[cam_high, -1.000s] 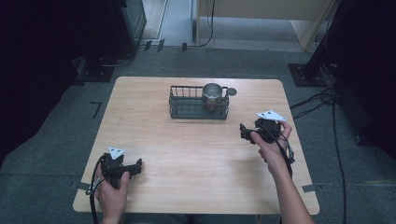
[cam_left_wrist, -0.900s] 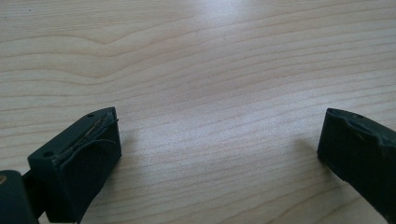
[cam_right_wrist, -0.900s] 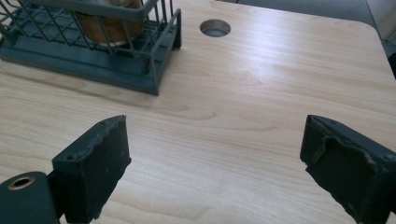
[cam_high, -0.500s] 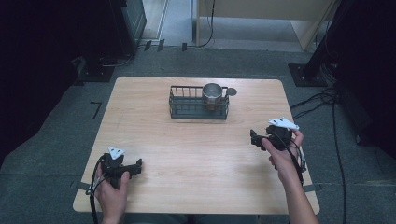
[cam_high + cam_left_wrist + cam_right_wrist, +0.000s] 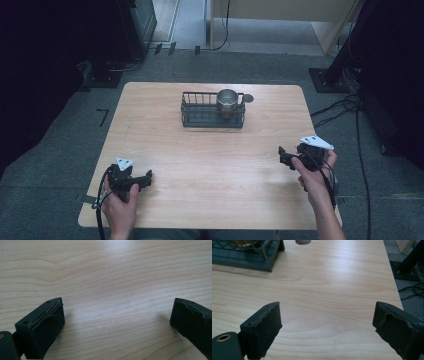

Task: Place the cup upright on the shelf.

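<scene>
I see a pale wood-grain surface (image 5: 210, 165) with rounded corners, standing on grey carpet (image 5: 55, 165) in a dim room. Near its far edge sits a dark wire basket (image 5: 200, 112), and a metal cup (image 5: 228, 101) stands upright in the basket's right end; a round hole (image 5: 248, 98) in the surface lies just beside it. My left tool (image 5: 146, 180) rests at the near left corner, jaws wide apart over bare wood. My right tool (image 5: 283, 156) hovers near the right edge, also open and holding nothing. Black cables (image 5: 350, 107) trail across the floor on the right.
</scene>
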Demonstrator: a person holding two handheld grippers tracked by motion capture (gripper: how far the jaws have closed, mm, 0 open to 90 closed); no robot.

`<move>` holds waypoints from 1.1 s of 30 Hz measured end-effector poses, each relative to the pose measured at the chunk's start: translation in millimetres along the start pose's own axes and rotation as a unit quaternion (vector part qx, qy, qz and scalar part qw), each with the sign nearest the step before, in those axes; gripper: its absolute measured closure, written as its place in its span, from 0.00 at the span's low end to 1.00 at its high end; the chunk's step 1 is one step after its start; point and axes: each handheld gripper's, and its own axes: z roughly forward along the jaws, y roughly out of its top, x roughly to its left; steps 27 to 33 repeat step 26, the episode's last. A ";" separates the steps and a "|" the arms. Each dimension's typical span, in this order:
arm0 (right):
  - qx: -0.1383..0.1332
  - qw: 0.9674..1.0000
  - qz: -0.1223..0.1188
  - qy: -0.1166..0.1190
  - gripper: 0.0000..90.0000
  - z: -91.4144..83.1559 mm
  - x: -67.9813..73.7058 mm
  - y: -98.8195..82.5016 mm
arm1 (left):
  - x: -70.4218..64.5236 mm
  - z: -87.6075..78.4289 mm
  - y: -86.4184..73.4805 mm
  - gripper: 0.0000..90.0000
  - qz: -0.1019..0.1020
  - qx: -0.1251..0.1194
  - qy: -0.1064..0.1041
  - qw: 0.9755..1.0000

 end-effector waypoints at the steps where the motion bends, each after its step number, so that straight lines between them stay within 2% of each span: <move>1: 0.000 1.000 -0.002 -0.002 0.09 -0.7 -1.1 -3.1 | 0.0 0.0 0.0 0.00 0.000 0.000 0.000 1.000; 5: 0.007 1.000 -0.004 -0.005 0.09 -3.0 -4.1 -17.8 | 0.0 0.0 0.0 0.00 0.000 0.000 0.000 1.000; 13: 0.023 1.000 0.017 -0.012 0.09 -4.8 -17.3 -52.7 | 0.0 0.0 0.0 0.00 0.000 0.000 0.000 1.000; 20: 0.034 0.999 0.017 -0.036 0.09 -4.8 -26.6 -81.4 | 0.0 0.0 0.0 0.00 0.000 0.000 0.000 1.000; 24: 0.039 0.998 0.005 -0.051 0.09 -5.4 -28.5 -90.5 | 0.1 0.0 0.1 0.00 0.000 0.000 0.000 1.000; 33: 0.037 0.998 0.011 -0.050 0.09 -6.7 -29.7 -93.0 | 0.1 0.0 0.1 0.00 0.000 0.000 0.000 1.000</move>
